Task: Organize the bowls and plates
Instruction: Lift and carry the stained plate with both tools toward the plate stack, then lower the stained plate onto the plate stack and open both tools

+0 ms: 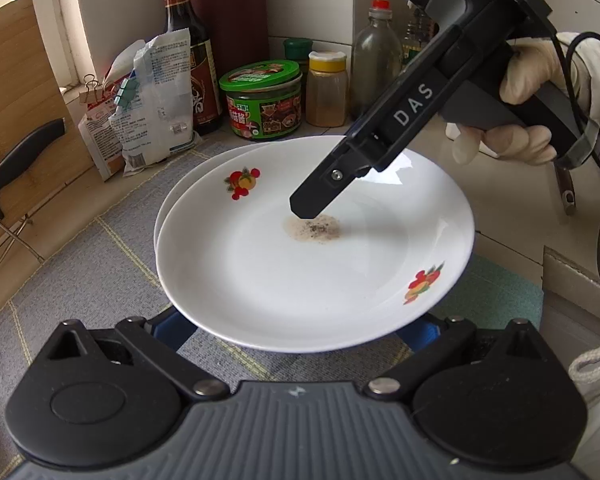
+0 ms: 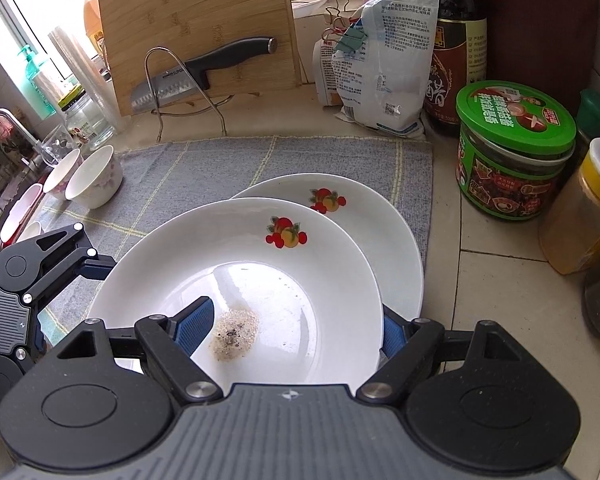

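A white fruit-print plate [image 1: 300,280] [image 2: 260,264] with a speckled residue patch [image 2: 234,334] lies tilted over a second matching plate [image 1: 192,172] [image 2: 380,220] on the grey mat [image 2: 220,168]. My left gripper [image 1: 292,332] [image 2: 70,302] has its jaws spread wide and its blue fingers [image 1: 172,330] run under the upper plate's near rim, tips hidden. My right gripper [image 2: 292,332] straddles that plate's rim. One of its pads [image 2: 192,328] hovers inside by the residue and the other sits outside the rim, neither visibly pressing. Two white bowls [image 2: 96,176] stand at the mat's far left.
A knife [image 2: 204,68] rests on a wire rack against the bamboo board [image 2: 196,20]. Clipped bags [image 2: 384,64], a dark sauce bottle [image 2: 452,48], a green-lidded jar [image 2: 512,148] and a yellow-capped spice jar [image 2: 588,208] crowd the back and right. The sink edge lies far left.
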Tool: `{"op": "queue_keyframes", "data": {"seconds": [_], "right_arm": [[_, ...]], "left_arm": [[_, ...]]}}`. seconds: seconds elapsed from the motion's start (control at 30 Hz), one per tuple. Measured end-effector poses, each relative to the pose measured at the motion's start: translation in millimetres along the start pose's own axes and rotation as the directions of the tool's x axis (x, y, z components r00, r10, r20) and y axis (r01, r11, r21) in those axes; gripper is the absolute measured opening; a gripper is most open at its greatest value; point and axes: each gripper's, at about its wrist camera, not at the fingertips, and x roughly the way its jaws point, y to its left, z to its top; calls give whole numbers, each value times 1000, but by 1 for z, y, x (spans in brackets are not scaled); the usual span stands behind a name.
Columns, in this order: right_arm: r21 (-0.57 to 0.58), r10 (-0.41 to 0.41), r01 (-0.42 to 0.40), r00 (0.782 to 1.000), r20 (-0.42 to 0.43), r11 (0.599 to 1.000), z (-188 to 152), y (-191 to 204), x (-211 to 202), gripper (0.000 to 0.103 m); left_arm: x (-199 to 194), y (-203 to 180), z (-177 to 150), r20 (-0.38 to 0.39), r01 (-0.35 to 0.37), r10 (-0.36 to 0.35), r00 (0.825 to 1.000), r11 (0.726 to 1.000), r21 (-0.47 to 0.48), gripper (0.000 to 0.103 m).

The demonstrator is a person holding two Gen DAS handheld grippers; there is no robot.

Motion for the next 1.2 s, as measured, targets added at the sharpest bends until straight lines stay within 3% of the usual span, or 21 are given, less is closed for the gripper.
{"op": "queue_keyframes", "data": {"seconds": [0.73,1.2], "right_arm": [[30,-20,20,1000,-3,999,-2,-7,-4,87],[22,-48,48,999,1,999,-3,-2,-10,87]], "left_arm": [[13,12,0,-11,-27,27,1000,999,-17,100],[17,8,2,18,-45,44,999,998,43,101]]}}
